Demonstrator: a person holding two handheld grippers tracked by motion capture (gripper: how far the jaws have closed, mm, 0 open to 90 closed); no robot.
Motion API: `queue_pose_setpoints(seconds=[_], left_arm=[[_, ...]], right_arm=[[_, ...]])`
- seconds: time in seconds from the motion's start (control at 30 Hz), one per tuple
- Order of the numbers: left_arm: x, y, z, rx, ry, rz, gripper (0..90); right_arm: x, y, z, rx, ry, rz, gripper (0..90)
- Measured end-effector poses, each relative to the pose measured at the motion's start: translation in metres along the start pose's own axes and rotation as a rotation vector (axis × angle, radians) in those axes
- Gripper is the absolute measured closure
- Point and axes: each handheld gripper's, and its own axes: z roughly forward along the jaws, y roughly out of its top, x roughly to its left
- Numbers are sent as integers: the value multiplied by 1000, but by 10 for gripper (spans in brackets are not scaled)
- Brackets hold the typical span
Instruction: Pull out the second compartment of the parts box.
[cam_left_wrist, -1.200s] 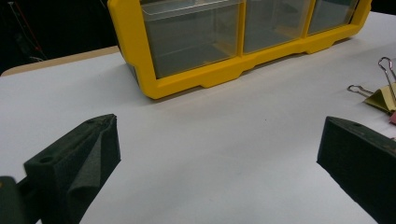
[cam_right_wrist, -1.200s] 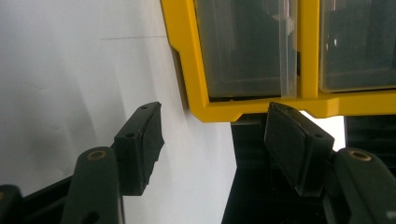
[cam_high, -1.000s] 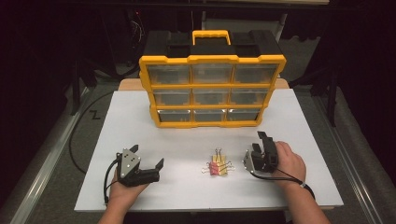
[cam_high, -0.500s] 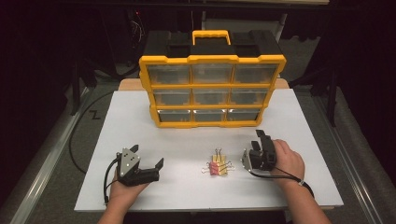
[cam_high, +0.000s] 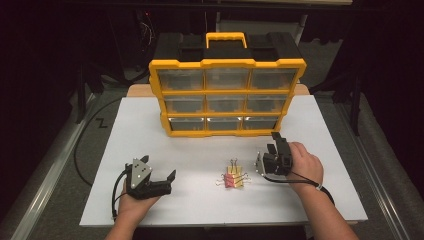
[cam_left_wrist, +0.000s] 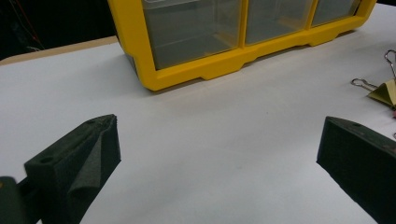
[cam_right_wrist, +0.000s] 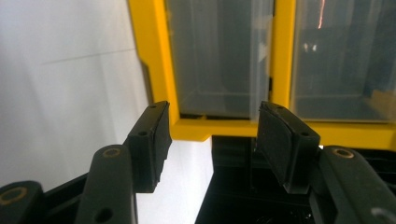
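Observation:
A yellow organizer (cam_high: 227, 95) with clear drawers and a black back stands upright at the middle rear of the white table (cam_high: 135, 130). A small pile of binder clips (cam_high: 232, 179) lies in front of it. My left gripper (cam_high: 159, 168) rests near the front left, open wide, jaws aimed toward the clips. In the left gripper view the jaws (cam_left_wrist: 217, 140) frame bare table, with the organizer (cam_left_wrist: 210, 37) ahead and binder clips (cam_left_wrist: 383, 86) at the right edge. My right gripper (cam_high: 274, 142) is open and empty, right of the clips, pointing at the organizer's lower right drawer (cam_right_wrist: 219, 56).
The organizer's yellow carry handle (cam_high: 226, 37) sticks up at its top. A black cable (cam_high: 80, 145) loops off the table's left side. Bare white table lies between the grippers and the organizer, and dark floor surrounds the table.
My right gripper has moved slightly forward toward the organizer. The left gripper and the clips have stayed put.

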Motion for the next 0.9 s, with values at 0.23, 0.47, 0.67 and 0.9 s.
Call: queue_pose_setpoints(seconds=[0.23, 0.47, 0.67, 0.9], left_arm=[[2, 0, -1, -3, 7, 2, 8], [2, 1, -2, -13, -12, 1, 7], [1, 1, -2, -30, -8, 6, 4], [0, 0, -2, -47, -11, 18, 2]], right_arm=[[-7, 8, 2, -7, -18, 11, 459], [-17, 17, 0, -17, -33, 25, 456], [-22, 24, 0, -29, -41, 26, 442], [-31, 33, 0, -41, -53, 20, 442]])
